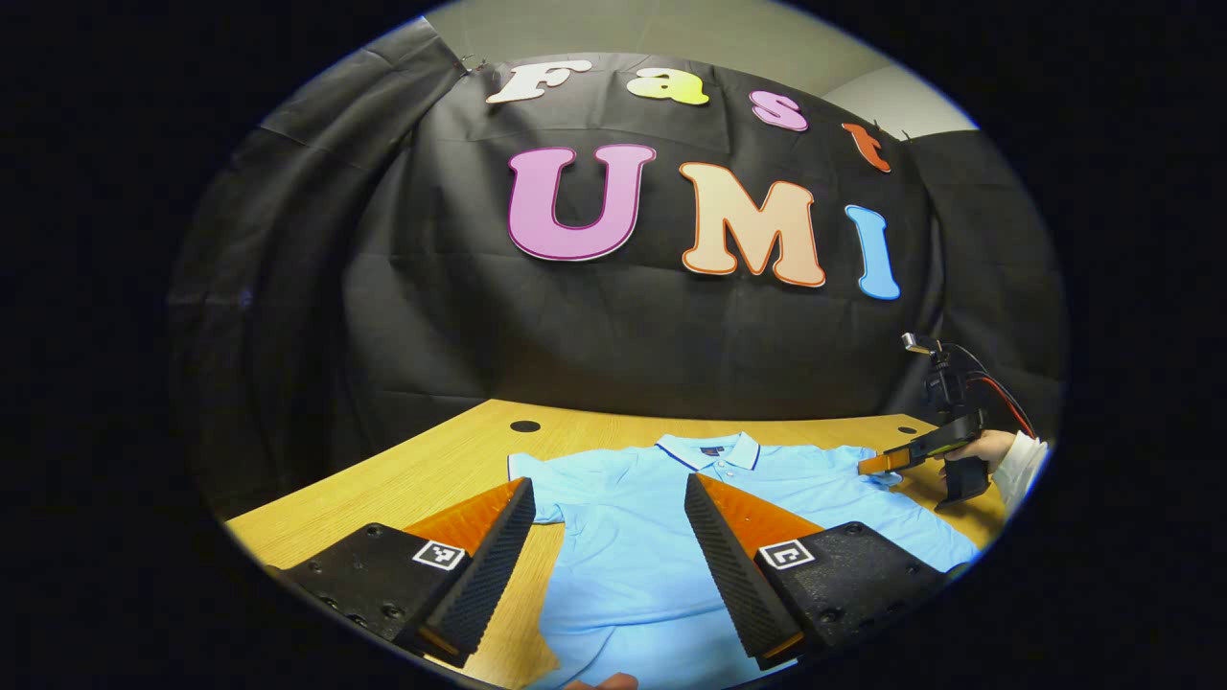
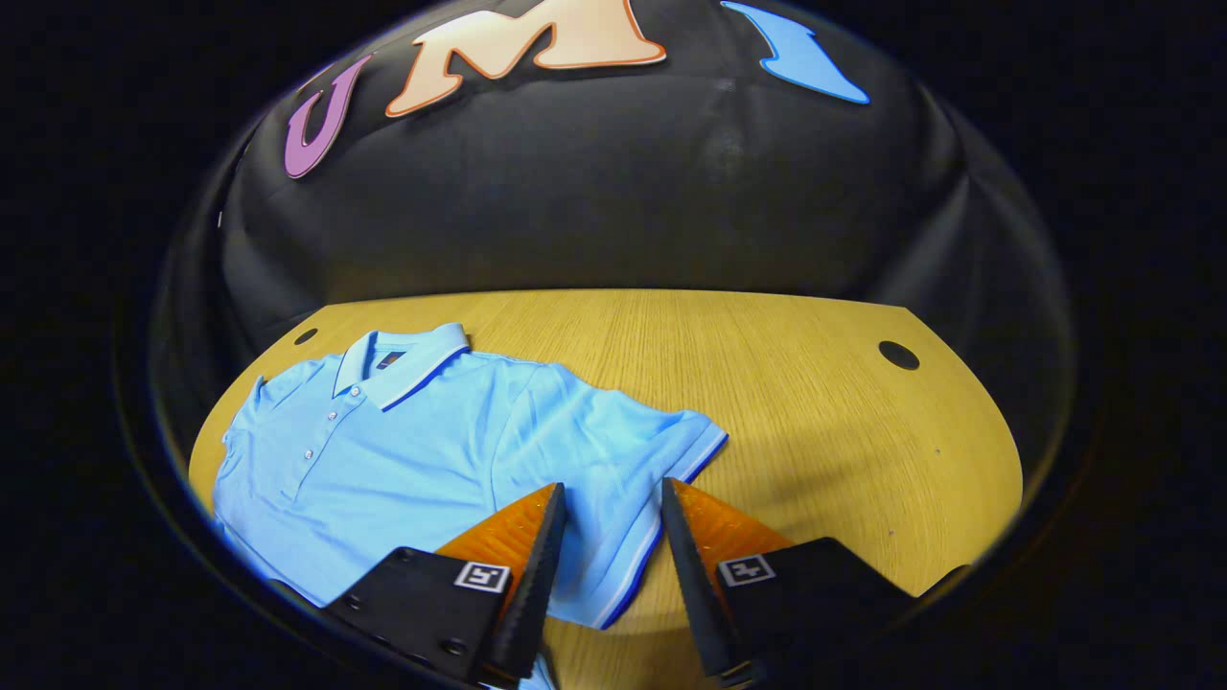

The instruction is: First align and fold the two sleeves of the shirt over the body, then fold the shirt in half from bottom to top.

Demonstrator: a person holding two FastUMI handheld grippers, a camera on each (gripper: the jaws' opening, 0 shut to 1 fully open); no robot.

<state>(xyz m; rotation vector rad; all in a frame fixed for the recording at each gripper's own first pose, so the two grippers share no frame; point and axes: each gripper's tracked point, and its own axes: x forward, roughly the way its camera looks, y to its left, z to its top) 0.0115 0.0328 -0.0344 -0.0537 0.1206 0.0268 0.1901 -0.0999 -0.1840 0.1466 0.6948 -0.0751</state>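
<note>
Wood makes up the table point(image 1: 422, 470) we work on, and a black cloth wall stands behind it. We see two round holes in the table top, one near each far corner point(image 2: 898, 356).

Our light blue shirt point(image 1: 623, 537) lies flat on the table, front side up, with its collar point(image 1: 709, 448) pointing to the far wall. It has little buttons below the collar. Both short sleeves are spread out to the sides and not folded over the body yet.

Our left gripper point(image 1: 610, 498) hangs over the shirt's body with its jaws wide apart. It holds nothing.

Our right gripper point(image 2: 613, 503) is over the sleeve point(image 2: 661, 450) on its side of the shirt, close to the striped sleeve edge. Its jaws are partly apart, with the sleeve showing between them. We cannot tell if they touch the cloth, and they do not pinch it.

In the left gripper view, we see that right gripper far off by the sleeve, with a hand point(image 1: 987, 448) in a white cuff holding it.
</note>
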